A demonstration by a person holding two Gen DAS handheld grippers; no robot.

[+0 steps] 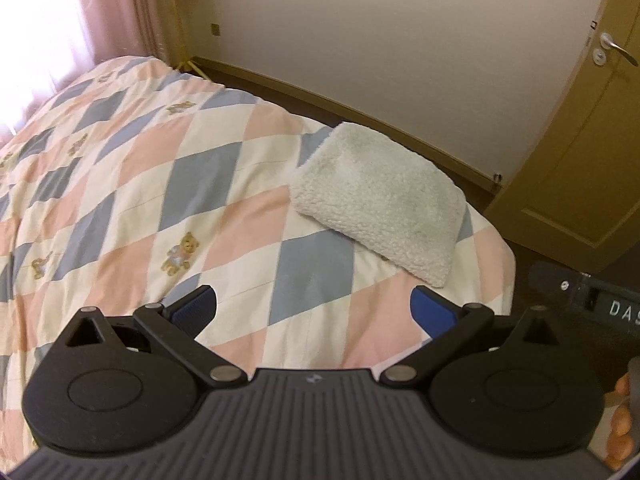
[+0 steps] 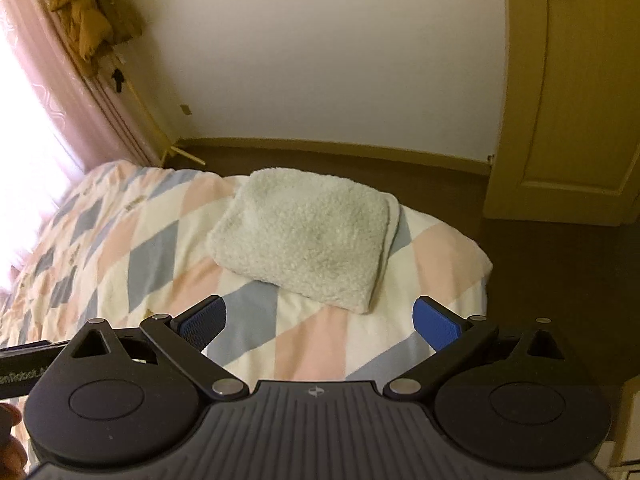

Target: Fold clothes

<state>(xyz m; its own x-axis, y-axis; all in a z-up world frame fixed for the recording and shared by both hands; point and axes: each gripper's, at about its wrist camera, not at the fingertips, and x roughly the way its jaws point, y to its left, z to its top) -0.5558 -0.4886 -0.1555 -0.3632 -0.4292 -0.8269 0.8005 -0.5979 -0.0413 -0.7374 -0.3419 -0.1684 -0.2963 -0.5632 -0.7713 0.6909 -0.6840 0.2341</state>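
I am holding my left hand-held gripper over the near part of the bed, and its two blue pads are standing wide apart with nothing between them. My right hand-held gripper is hanging over the same bed in the same way, jaws spread wide and gripping nothing.

The folded white fleece garment is lying flat on the quilt, near the far corner of the bed that is closest to the door. In the right wrist view the garment is sitting straight ahead of my gripper, a little beyond the fingertips and not touching them. It is looking like a thick rectangle, with layered edges showing on its right side. In the left wrist view it is lying ahead and to the right of the fingers, also apart from them.

The quilt is showing a pattern of pink, blue and cream diamonds with small teddy bears printed on it. A pink curtain is hanging at the left side with bright light coming through, and a mustard-coloured jacket is hanging near it by the wall. At the right edge of the left wrist view I am seeing part of the other gripper's body and some of my fingers.
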